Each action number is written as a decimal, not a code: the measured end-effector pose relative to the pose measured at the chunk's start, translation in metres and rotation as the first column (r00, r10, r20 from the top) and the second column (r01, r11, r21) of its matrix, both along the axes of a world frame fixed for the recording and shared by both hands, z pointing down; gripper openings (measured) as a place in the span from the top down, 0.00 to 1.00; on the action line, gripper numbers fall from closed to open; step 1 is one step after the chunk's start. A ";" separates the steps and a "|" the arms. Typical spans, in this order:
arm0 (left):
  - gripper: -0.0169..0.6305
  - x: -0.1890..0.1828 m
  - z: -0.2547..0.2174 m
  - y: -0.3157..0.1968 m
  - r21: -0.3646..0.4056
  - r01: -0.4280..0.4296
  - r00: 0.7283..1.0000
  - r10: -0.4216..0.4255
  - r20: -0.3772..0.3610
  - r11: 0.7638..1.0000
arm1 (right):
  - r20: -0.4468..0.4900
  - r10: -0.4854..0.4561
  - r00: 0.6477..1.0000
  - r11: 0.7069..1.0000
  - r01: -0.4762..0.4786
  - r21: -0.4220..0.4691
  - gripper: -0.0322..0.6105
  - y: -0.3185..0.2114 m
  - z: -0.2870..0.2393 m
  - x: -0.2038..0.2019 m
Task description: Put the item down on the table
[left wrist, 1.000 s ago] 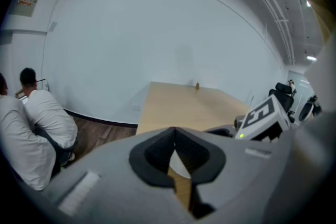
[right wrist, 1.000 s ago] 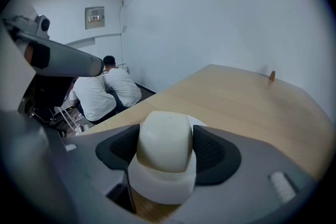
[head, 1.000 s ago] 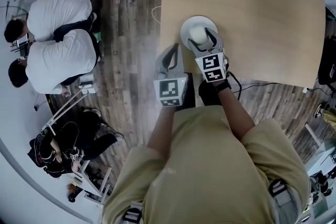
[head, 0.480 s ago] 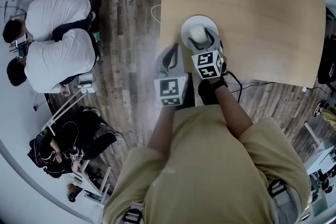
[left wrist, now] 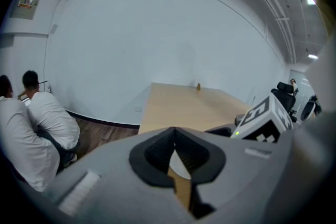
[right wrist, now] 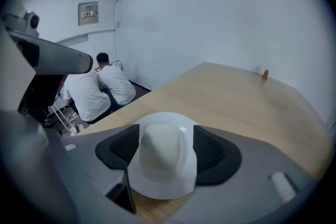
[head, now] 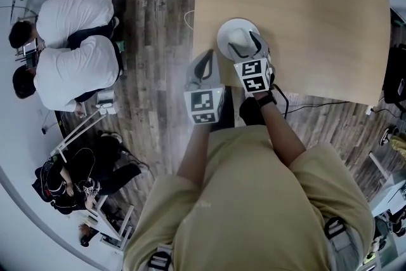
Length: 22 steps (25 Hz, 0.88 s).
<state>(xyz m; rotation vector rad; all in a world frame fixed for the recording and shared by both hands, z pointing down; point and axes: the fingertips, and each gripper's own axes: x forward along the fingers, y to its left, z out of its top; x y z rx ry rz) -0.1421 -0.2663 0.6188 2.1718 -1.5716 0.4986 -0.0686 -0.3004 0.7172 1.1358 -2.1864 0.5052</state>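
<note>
Compared with half a second ago, little has changed: the hat and both grippers have shifted only slightly, and the right grip is the same.

At far left, two people in white shirts (head: 75, 9) sit hunched together on a dark wood floor (head: 152, 22).

Nearer the middle, the left gripper (head: 208, 57) hangs over the floor, just beside the worktop's left edge. Its fingers (left wrist: 152, 157) are clenched tip to tip with nothing between them. A sliver of the hat's white brim shows through the gap behind the tips.

Just to its right is the hat (head: 233, 35), small and white, with a rounded crown and a wide brim. It is upright over the light wood worktop (head: 304, 9), near the front left corner. I cannot tell whether the brim rests on the surface.

The right gripper (right wrist: 165, 139) reaches in from the person's side. Its fingers (right wrist: 121, 147) are closed on the hat's crown, with one dark pad against each side.

Farther right, the worktop is plain wood. A small brown object (right wrist: 265, 75) stands near its far edge, well apart from the hat.
</note>
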 end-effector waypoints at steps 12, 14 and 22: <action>0.97 -0.001 -0.048 0.016 0.082 0.037 0.999 -0.037 -0.001 0.996 | 0.051 0.025 0.998 0.994 -0.030 0.107 0.53 0.008 -0.066 0.022; 0.97 0.000 -0.056 0.019 0.097 0.039 0.999 -0.039 -0.002 0.995 | 0.058 0.026 0.998 0.992 -0.033 0.121 0.55 0.011 -0.077 0.026; 0.97 0.010 -0.087 0.024 0.164 0.023 1.000 -0.026 0.015 0.986 | 0.106 0.013 0.994 0.975 -0.037 0.221 0.60 0.012 -0.139 0.038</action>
